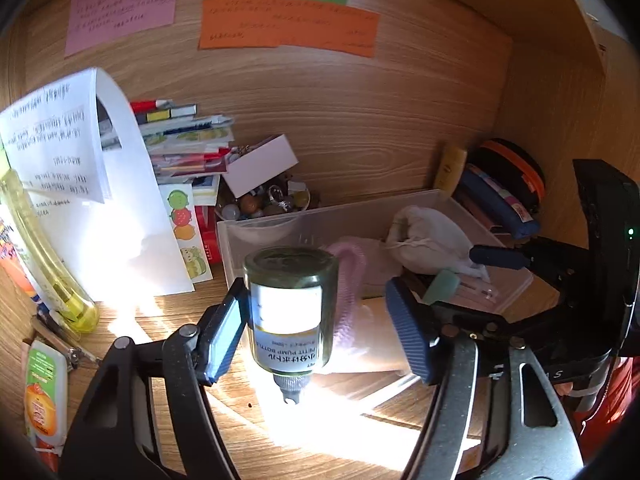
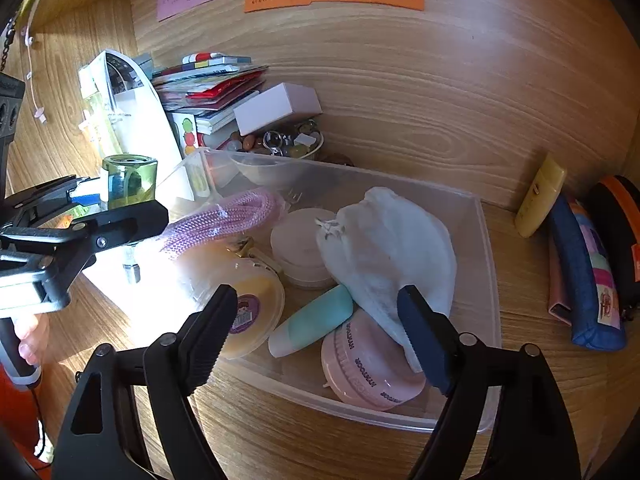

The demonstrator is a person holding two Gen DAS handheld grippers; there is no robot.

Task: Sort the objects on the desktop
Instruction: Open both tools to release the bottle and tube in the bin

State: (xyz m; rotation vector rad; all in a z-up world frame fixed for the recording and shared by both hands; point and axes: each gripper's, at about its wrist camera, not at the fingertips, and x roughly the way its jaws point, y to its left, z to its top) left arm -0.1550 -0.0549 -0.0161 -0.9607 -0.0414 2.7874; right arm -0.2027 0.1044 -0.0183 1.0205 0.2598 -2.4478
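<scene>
pump bottle (image 1: pixel 290 312) upside down between open left tool (image 1: pixel 316 338) fingers.

The writing on the orange note (image 1: pixel 288 26) and the pink note (image 1: pixel 120 4) is too small to read. The white pouch (image 2: pixel 384 248) hides part of the teal tube (image 2: pixel 312 326). Bright glare washes out the surface (image 1: pixel 320 420) under the green bottle (image 1: pixel 290 312).

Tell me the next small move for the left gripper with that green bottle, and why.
Probably carry the green glass pump bottle forward over the clear plastic storage bin and lower it in. The left gripper appears to have the bottle between its fingers short of the bin's rim, and the bin already holds similar toiletries, like the pink round jar.
</scene>
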